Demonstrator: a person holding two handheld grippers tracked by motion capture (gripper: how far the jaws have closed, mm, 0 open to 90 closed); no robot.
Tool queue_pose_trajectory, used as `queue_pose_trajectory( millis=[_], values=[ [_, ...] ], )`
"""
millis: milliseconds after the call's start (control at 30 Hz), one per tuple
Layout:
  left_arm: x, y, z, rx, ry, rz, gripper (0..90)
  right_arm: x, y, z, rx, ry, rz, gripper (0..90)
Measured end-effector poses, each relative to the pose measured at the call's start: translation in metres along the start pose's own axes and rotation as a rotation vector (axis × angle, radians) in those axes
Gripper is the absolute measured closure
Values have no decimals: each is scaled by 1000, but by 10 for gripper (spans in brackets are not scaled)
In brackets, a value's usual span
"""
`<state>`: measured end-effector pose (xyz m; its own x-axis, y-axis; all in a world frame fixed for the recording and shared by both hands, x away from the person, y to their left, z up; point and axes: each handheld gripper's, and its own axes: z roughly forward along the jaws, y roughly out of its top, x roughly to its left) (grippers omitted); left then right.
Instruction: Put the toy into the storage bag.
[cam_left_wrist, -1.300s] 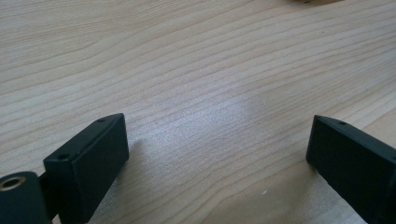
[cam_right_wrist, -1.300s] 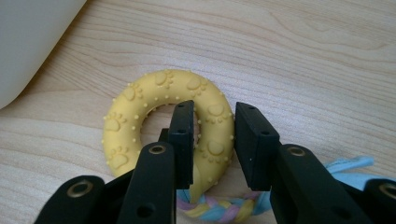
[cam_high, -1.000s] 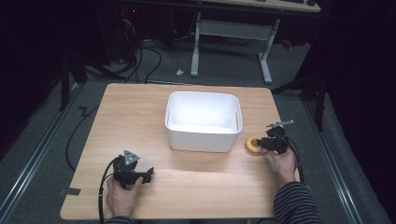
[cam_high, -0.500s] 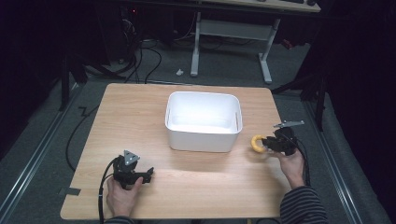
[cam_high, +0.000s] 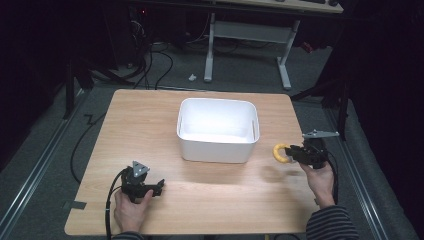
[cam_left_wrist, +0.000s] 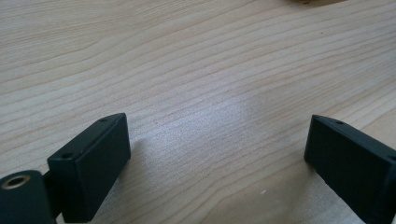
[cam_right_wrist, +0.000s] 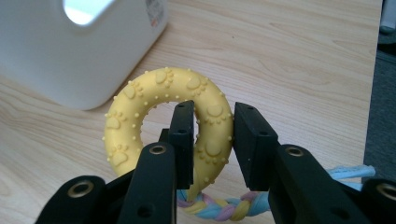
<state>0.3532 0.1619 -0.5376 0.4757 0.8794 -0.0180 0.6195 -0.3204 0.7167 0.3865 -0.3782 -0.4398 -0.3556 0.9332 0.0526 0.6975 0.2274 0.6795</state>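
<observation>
- The left gripper (cam_high: 159, 186) is held low over the table (cam_high: 150, 115), near its front left corner, with its jaws spread wide and nothing between them.
- The left hand (cam_high: 131, 210) is wrapped around it from behind.
- The right gripper (cam_high: 290, 152) is raised off the table at the right edge, its jaws clamped on a yellow ring (cam_high: 279, 152).
- It is carried by the right hand (cam_high: 320, 177), a striped sleeve (cam_high: 330, 225) behind.
</observation>
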Motion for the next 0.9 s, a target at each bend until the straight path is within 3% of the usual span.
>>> queue_pose_trajectory(
  millis=[367,600,900],
  values=[
    [0,0,0,-4,2,-1,86,6,10,-16,-33,2,-28,704],
    [0,-1,0,-5,2,-2,88,13,28,-34,-69,14,-46,704],
    [0,-1,-1,-5,2,-1,93,28,54,-45,-95,17,-90,704]
  ],
)
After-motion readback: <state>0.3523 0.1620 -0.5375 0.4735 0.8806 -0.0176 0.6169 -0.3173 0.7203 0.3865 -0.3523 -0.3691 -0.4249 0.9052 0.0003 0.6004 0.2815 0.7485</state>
